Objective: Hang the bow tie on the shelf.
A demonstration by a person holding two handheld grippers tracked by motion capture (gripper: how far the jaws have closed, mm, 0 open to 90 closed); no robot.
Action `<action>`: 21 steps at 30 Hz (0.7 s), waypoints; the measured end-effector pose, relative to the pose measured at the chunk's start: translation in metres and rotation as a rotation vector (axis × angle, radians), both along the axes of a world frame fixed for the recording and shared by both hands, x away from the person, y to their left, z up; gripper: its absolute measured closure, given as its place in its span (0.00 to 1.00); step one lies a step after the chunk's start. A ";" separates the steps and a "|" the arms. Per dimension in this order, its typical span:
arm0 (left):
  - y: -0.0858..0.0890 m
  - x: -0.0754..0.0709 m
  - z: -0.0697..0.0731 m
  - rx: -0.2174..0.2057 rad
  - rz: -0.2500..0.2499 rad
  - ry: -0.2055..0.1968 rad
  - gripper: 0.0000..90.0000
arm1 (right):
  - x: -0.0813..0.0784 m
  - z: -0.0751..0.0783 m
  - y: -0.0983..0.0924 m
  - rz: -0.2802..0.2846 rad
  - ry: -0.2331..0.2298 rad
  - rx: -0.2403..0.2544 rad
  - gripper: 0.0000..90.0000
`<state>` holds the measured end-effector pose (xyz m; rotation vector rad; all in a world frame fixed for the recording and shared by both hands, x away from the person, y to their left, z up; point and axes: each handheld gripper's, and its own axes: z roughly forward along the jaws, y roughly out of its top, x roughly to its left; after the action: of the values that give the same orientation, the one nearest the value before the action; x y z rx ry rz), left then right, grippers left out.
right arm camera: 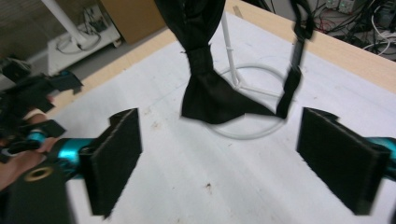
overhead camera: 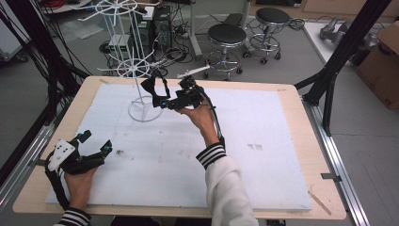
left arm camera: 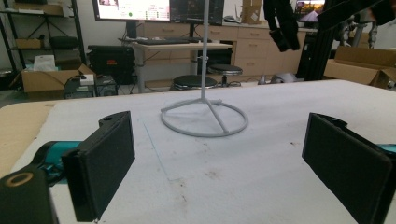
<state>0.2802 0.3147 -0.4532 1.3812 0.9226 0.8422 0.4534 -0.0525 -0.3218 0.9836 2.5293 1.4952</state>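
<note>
A black bow tie (overhead camera: 151,89) with a strap hangs beside the pole of a white wire rack (overhead camera: 136,70), above its ring base (overhead camera: 145,113). My right gripper (overhead camera: 164,101) is raised just right of the tie, pointing at it. In the right gripper view, this gripper (right arm camera: 224,158) is open, with the bow tie (right arm camera: 212,93) and strap (right arm camera: 293,74) ahead of the jaws and untouched. My left gripper (overhead camera: 97,141) rests open at the board's front left. In the left gripper view, nothing lies between the jaws of this gripper (left arm camera: 226,163), which faces the rack base (left arm camera: 204,119).
A white foam board (overhead camera: 263,155) covers the wooden table (overhead camera: 308,122). Two black stools (overhead camera: 227,35) and tangled cables lie beyond the far edge. Black frame posts (overhead camera: 346,44) stand at the right, and a cardboard box (overhead camera: 383,66) at the far right.
</note>
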 end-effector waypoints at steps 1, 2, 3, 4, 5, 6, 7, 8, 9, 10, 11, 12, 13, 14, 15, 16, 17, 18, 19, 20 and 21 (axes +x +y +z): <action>0.000 0.000 0.000 0.001 0.000 -0.003 0.11 | -0.002 0.002 -0.005 0.003 -0.002 0.007 0.13; 0.000 0.000 0.000 0.003 -0.001 -0.003 0.11 | -0.006 0.004 -0.011 0.002 -0.005 0.014 0.13; 0.000 0.000 0.000 0.002 0.000 -0.003 0.11 | -0.012 0.006 -0.017 -0.004 -0.048 0.030 0.13; 0.000 0.000 0.000 0.001 0.001 -0.004 0.11 | -0.019 0.006 -0.024 -0.009 -0.085 0.037 0.13; 0.000 0.000 0.000 0.001 0.001 -0.003 0.11 | -0.026 0.007 -0.031 -0.017 -0.089 0.033 0.13; 0.000 0.000 0.000 0.001 0.001 -0.002 0.11 | -0.031 0.006 -0.039 -0.014 -0.094 0.039 0.13; 0.000 0.000 0.000 -0.001 0.002 -0.002 0.11 | -0.037 0.006 -0.048 -0.018 -0.097 0.042 0.13; 0.000 0.000 0.000 0.000 0.002 -0.003 0.11 | -0.045 0.005 -0.057 -0.024 -0.114 0.047 0.13; -0.001 0.000 0.000 0.002 0.002 -0.003 0.11 | -0.052 0.005 -0.066 -0.033 -0.129 0.047 0.13; 0.000 0.000 0.000 0.004 0.001 -0.001 0.11 | -0.060 0.005 -0.076 -0.041 -0.148 0.047 0.13; 0.000 0.000 0.000 0.005 0.001 -0.002 0.11 | -0.067 0.004 -0.086 -0.052 -0.158 0.055 0.13; 0.000 0.000 0.000 0.006 0.002 -0.001 0.11 | -0.074 0.002 -0.096 -0.065 -0.172 0.063 0.13; 0.000 0.000 0.000 0.011 0.001 0.002 0.11 | -0.081 0.000 -0.106 -0.082 -0.183 0.069 0.13; 0.000 0.000 0.000 0.012 0.001 0.003 0.11 | -0.088 -0.002 -0.116 -0.102 -0.196 0.068 0.13; -0.001 0.000 0.000 0.013 0.001 0.003 0.11 | -0.095 -0.004 -0.125 -0.119 -0.216 0.071 0.13; -0.001 0.000 0.000 0.016 0.001 0.002 0.11 | -0.102 -0.007 -0.134 -0.134 -0.224 0.075 0.13; -0.001 0.000 0.000 0.015 0.002 0.001 0.11 | -0.109 -0.010 -0.143 -0.156 -0.237 0.080 0.13; -0.002 0.000 0.000 0.016 0.003 0.002 0.11 | -0.115 -0.013 -0.152 -0.172 -0.258 0.085 0.13; -0.002 0.000 0.000 0.017 0.003 0.003 0.11 | -0.121 -0.017 -0.160 -0.192 -0.270 0.090 0.13; -0.002 0.000 0.000 0.021 0.002 0.005 0.11 | -0.127 -0.020 -0.167 -0.212 -0.287 0.092 0.13; -0.002 0.000 0.000 0.021 0.001 0.005 0.11 | -0.132 -0.024 -0.174 -0.231 -0.295 0.092 0.13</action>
<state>0.2807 0.3130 -0.4528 1.4011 0.9205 0.8520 0.3211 -0.2262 -0.3460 0.9476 2.0874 1.5660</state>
